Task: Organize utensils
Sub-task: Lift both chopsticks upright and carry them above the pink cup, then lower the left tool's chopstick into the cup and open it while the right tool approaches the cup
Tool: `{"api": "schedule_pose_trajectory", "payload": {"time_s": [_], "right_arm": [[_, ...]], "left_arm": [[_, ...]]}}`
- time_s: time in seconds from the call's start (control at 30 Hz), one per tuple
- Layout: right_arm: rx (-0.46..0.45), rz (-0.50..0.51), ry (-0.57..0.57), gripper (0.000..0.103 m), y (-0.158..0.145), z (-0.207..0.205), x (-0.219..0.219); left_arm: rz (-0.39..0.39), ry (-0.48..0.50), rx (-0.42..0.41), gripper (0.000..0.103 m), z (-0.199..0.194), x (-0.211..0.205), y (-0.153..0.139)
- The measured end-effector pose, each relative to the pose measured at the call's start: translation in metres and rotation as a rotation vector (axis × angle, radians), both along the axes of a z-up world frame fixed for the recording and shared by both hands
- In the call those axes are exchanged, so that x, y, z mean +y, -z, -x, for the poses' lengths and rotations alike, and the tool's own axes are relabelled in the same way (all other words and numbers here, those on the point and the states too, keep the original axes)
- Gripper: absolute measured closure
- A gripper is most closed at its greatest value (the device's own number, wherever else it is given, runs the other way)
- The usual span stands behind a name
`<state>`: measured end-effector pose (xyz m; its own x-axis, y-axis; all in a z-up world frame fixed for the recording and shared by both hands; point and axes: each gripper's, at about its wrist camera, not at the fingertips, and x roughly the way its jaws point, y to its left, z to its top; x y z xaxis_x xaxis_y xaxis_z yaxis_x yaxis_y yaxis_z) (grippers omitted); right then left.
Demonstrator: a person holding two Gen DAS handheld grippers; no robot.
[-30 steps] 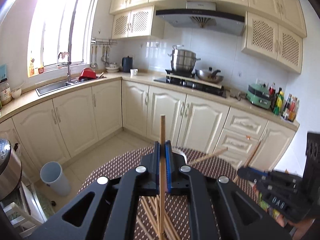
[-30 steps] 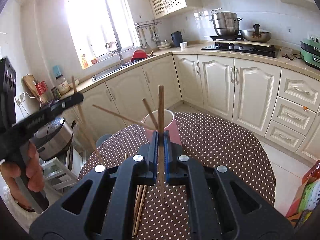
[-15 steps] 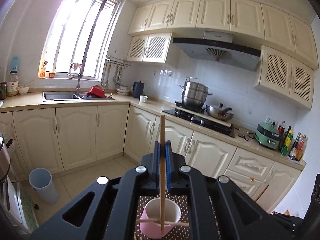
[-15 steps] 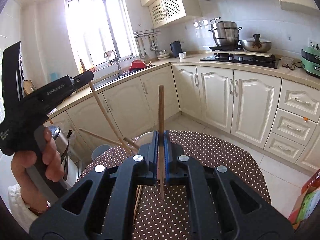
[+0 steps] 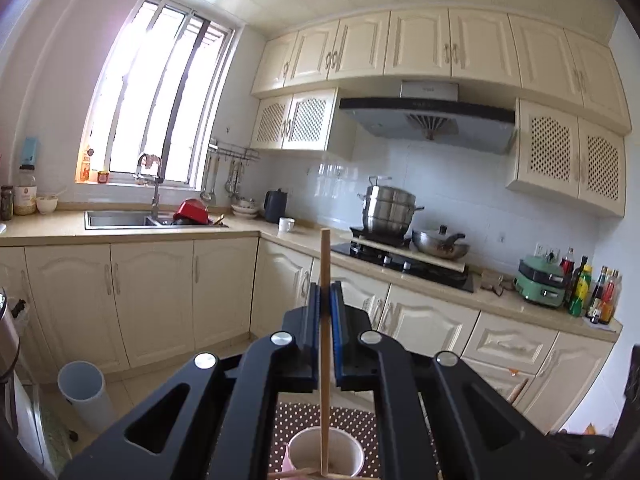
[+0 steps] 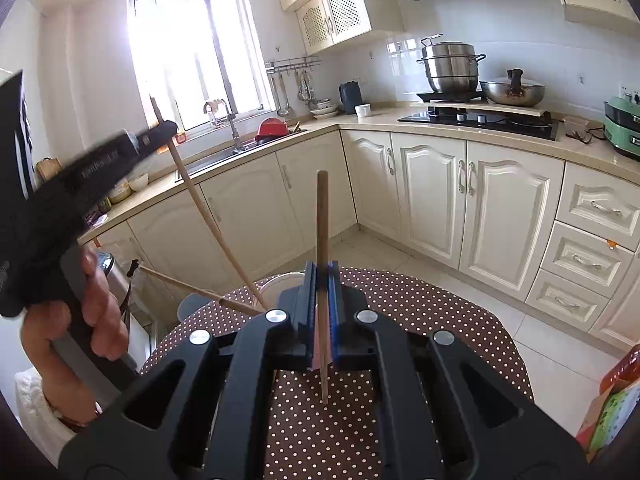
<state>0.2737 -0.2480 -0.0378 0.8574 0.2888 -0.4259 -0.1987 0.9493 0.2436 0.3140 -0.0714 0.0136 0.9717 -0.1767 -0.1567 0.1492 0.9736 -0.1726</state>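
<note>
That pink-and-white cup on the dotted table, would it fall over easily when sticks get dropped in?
Probably. The cup looks light and stands loose on the tablecloth. One chopstick already leans far out over its rim, adding leverage. The chopstick in the left gripper could nudge it sideways going in.

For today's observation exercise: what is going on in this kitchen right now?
A person holds a gripper in each hand. The left gripper is shut on a chopstick, its lower end over the cup on the dotted table. The right gripper is shut on another chopstick, not yet at the cup.
</note>
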Motion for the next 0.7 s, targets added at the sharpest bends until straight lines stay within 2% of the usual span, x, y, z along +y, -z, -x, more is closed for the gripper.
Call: {"api": "schedule_pose_trajectory", "payload": {"time_s": [0.17, 0.37, 0.57, 0.6, 0.67, 0.7], "right_arm": [[-0.014, 0.005, 0.005, 0.097, -0.004, -0.004, 0.001], [-0.035, 0.019, 0.011, 0.097, -0.011, -0.004, 0.004], [-0.051, 0.023, 0.022, 0.097, -0.018, -0.004, 0.003], [-0.056, 0.022, 0.023, 0.097, -0.019, -0.002, 0.003], [-0.069, 0.020, 0.030, 0.097, -0.023, -0.001, 0.004], [-0.075, 0.018, 0.032, 0.097, -0.024, 0.001, 0.004]], "left_arm": [[-0.018, 0.031, 0.069, 0.097, -0.008, -0.004, 0.021], [-0.068, 0.044, 0.085, 0.097, -0.003, -0.004, 0.032], [-0.073, 0.065, 0.128, 0.096, -0.003, 0.002, 0.041], [-0.072, 0.072, 0.134, 0.095, -0.002, 0.004, 0.043], [-0.073, 0.073, 0.138, 0.077, 0.000, 0.006, 0.045], [-0.074, 0.067, 0.134, 0.076, 0.001, 0.007, 0.045]]}}
